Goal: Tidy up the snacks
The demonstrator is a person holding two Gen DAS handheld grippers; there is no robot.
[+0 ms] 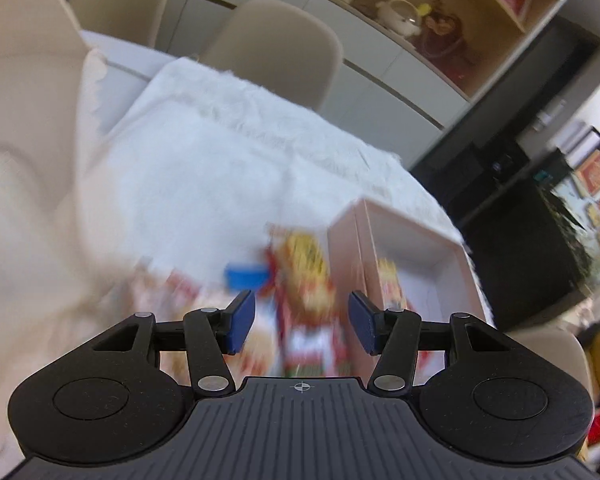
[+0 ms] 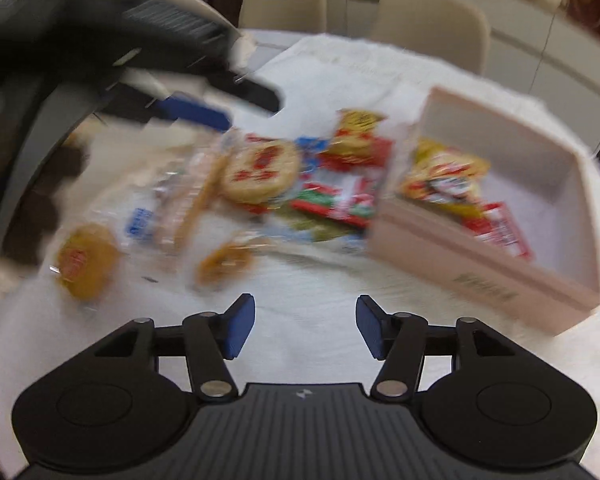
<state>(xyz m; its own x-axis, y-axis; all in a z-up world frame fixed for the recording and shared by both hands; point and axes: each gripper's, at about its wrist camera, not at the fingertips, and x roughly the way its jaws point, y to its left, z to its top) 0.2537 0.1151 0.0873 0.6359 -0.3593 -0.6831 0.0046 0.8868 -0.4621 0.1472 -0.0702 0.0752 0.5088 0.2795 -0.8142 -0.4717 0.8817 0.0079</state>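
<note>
Snacks (image 2: 260,168): crinkly packets, round crackers beside rectangular pink box (image 2: 480,264); both jaws spread, empty.

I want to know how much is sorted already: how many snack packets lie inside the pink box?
2 visible: a yellow snack packet toward the pink cardboard box's left wall, and a red-and-white snack packet just right of it. Blur may hide more.

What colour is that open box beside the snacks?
The open cardboard box is pale pink, clearest in the right wrist view.
</note>
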